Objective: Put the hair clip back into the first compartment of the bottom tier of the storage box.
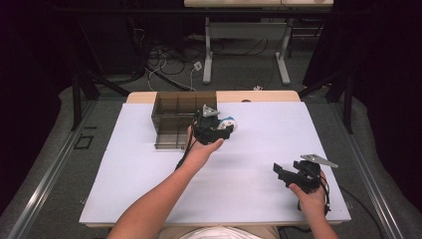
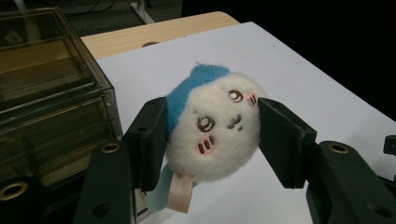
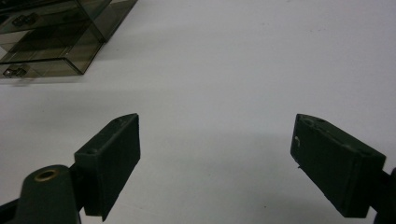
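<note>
Left gripper (image 2: 212,140) is clamped on the plush toy (image 2: 215,128), a round white-and-blue thing with a stitched face and pink cheeks, pads pressing its two sides, and I have it lifted clear of the white worktop (image 1: 149,179). In the high view it hangs just beside the smoky transparent drawer box (image 1: 174,117) at the far left of the worktop, whose drawers look shut from where I sit. So I judge the pickup done, while stowing the toy, and opening a drawer for it if that is the aim, is left. Over on the right, my right gripper (image 1: 288,172) rests low near the front edge, well apart from the box, jaws standing apart with nothing between them. I can read no writing; the ribbon tag (image 2: 180,196) under the toy looks blank.
</note>
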The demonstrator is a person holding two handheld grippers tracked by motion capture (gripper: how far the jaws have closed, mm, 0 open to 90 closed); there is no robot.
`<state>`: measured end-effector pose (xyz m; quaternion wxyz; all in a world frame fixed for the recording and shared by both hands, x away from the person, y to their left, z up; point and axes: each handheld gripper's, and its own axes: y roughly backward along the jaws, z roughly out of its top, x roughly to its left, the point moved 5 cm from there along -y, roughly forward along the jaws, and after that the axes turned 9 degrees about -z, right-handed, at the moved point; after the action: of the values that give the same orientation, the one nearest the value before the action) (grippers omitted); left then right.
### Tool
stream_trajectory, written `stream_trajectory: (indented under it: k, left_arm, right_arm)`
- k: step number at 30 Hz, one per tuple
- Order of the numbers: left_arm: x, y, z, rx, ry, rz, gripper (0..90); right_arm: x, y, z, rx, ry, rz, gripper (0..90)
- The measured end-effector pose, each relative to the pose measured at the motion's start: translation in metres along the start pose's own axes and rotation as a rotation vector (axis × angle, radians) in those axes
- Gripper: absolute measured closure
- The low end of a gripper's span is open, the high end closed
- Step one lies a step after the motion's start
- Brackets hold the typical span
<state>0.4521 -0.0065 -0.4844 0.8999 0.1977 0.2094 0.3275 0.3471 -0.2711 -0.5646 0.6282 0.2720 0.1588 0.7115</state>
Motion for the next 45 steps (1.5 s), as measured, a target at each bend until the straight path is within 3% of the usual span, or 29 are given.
stream_trajectory:
  k: [21,28,45]
  left_arm:
    - [0.031,0.043,0.007,-0.078,0.051,0.045,45.8]
    - [0.038,0.053,0.007,-0.089,0.051,0.063,45.9]
    - [0.065,0.074,-0.004,-0.103,0.098,0.114,45.9]
  right_arm:
    - [0.000,0.000,0.000,-0.004,0.003,-0.002,15.5]
    - [0.000,0.000,0.000,-0.005,0.002,-0.002,15.5]
    - [0.000,0.000,0.000,-0.002,-0.004,-0.003,15.5]
